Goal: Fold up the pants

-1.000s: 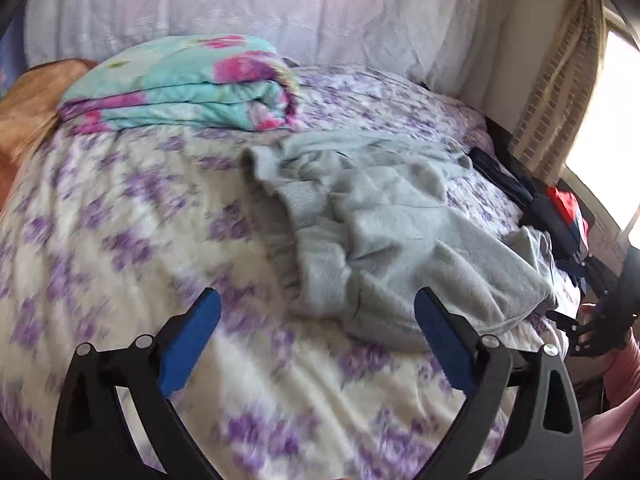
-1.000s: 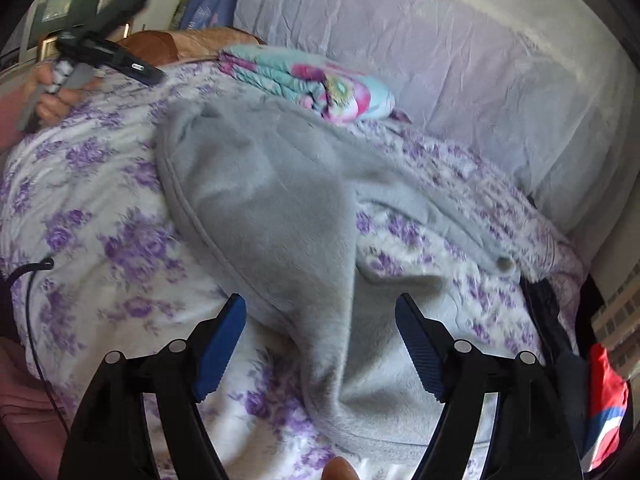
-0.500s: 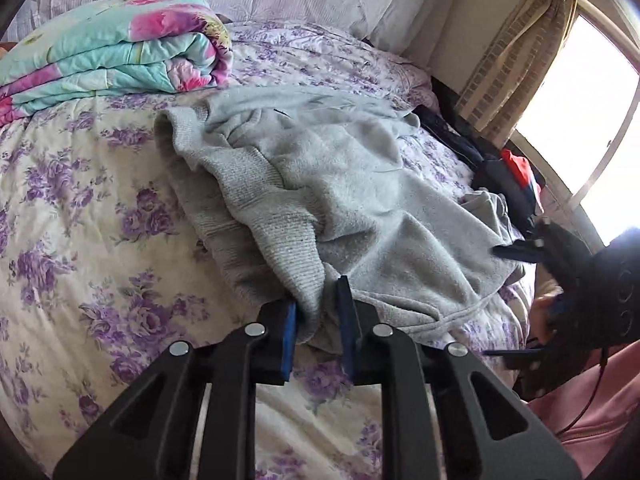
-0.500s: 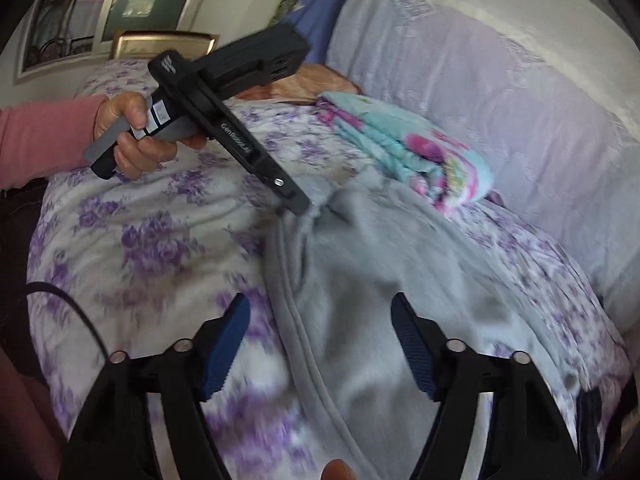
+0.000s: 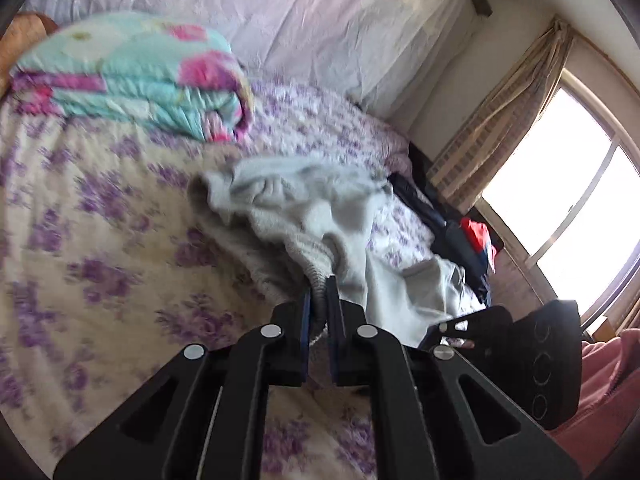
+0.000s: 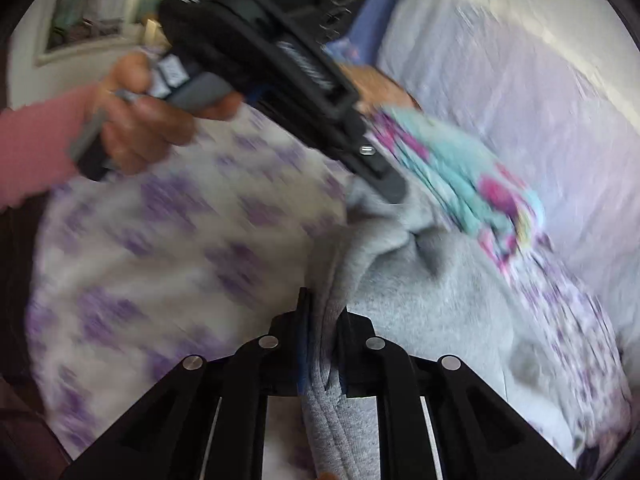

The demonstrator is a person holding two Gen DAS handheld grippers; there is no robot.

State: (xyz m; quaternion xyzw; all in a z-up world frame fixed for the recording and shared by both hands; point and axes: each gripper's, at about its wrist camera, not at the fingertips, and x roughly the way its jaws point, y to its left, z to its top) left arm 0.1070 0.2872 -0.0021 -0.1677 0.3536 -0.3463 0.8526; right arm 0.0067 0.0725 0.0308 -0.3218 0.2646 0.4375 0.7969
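On the purple-flowered bedspread (image 5: 100,240), a folded turquoise-and-pink quilt (image 5: 132,80) lies at the far left near the headboard, and the grey pants (image 5: 304,204) sprawl rumpled across the middle of the bed. The left gripper (image 5: 319,312) is pinched tight on a ribbed edge of the pants, lifting that fabric off the bedspread. To the right, the right gripper (image 6: 322,344) is likewise clamped on a seamed fold of the pants, beside a curtained window (image 5: 568,184).

Pants (image 5: 320,208) lie on the bed (image 5: 100,240), folded quilt (image 5: 132,80) behind them.
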